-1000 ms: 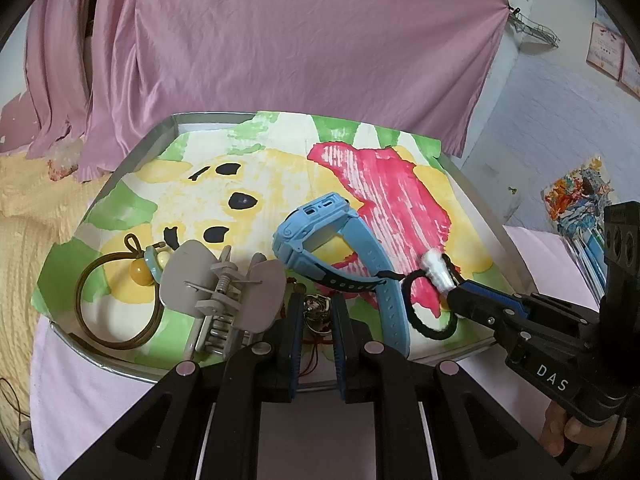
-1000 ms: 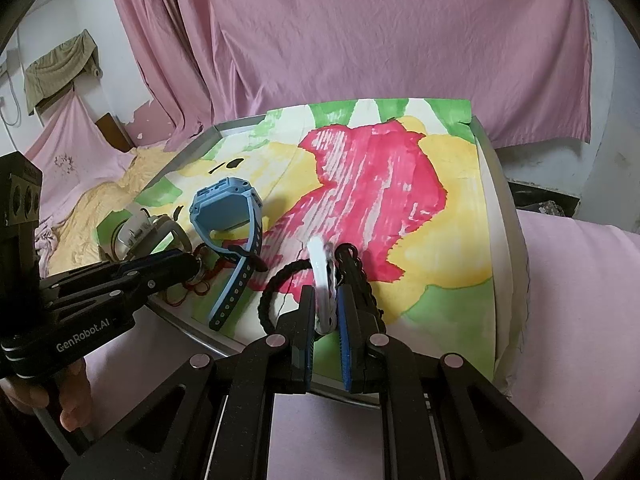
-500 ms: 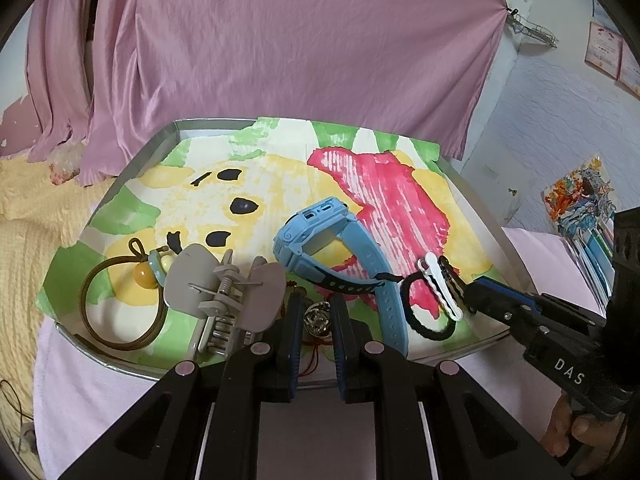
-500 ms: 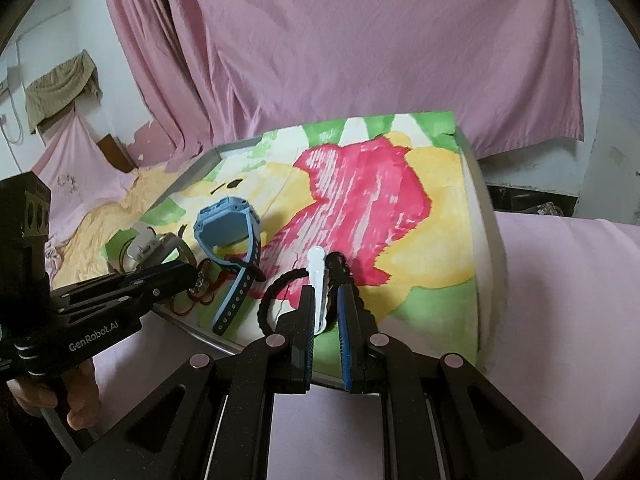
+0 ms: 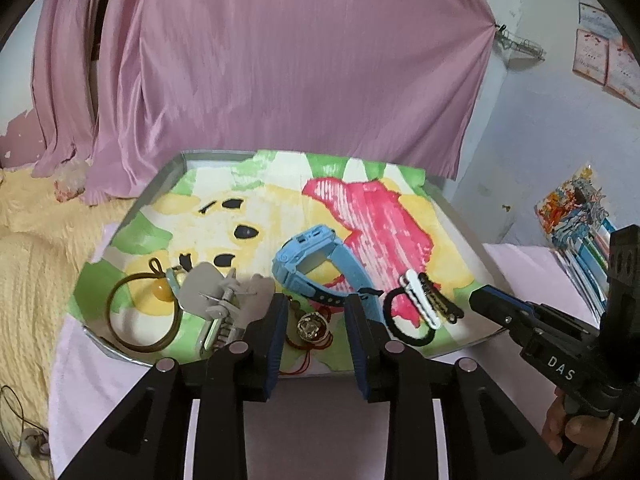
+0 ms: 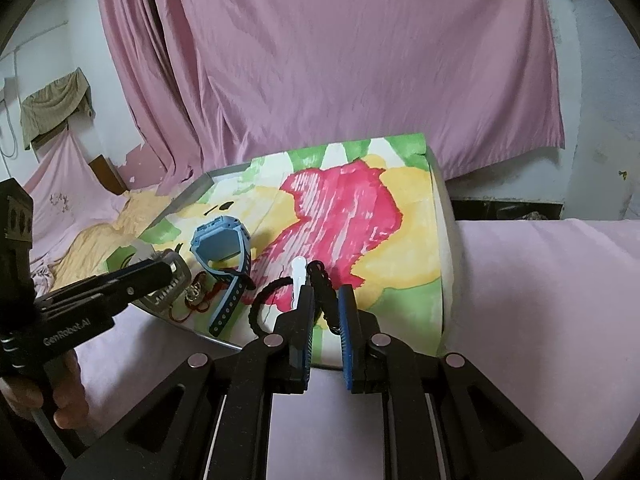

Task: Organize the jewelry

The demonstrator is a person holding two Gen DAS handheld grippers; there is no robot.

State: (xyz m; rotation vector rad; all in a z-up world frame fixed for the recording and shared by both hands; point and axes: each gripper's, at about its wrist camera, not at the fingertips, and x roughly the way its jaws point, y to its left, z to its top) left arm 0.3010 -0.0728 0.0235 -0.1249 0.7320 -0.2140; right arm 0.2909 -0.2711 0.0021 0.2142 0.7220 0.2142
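The jewelry is lying along the near edge of a metal tray (image 5: 176, 168) lined with a painted sheet (image 5: 280, 208) — yellow, pink and green. In the left wrist view, a small round pendant (image 5: 310, 326) on red cord is sitting at six o'clock on the tray, right between the fingers of the left gripper (image 5: 316, 328), whose jaws are standing wide apart around it without touching. A blue watch (image 5: 316, 268) is resting just behind the pendant, toward twelve o'clock. At three o'clock from the watch, a black hair tie (image 5: 408, 320) is lying with a white clip (image 5: 420, 300) and a dark clip (image 5: 438, 300) across it. At nine o'clock, a grey claw clip (image 5: 218, 296) is touching a brown hair tie (image 5: 140, 316) carrying a yellow bead. The right gripper (image 6: 324, 312) is hovering at the tray's near edge — jaws parted, holding nothing, the white clip and dark clip lying just ahead of its fingertips. A pink curtain (image 5: 280, 60) is hanging behind the tray.
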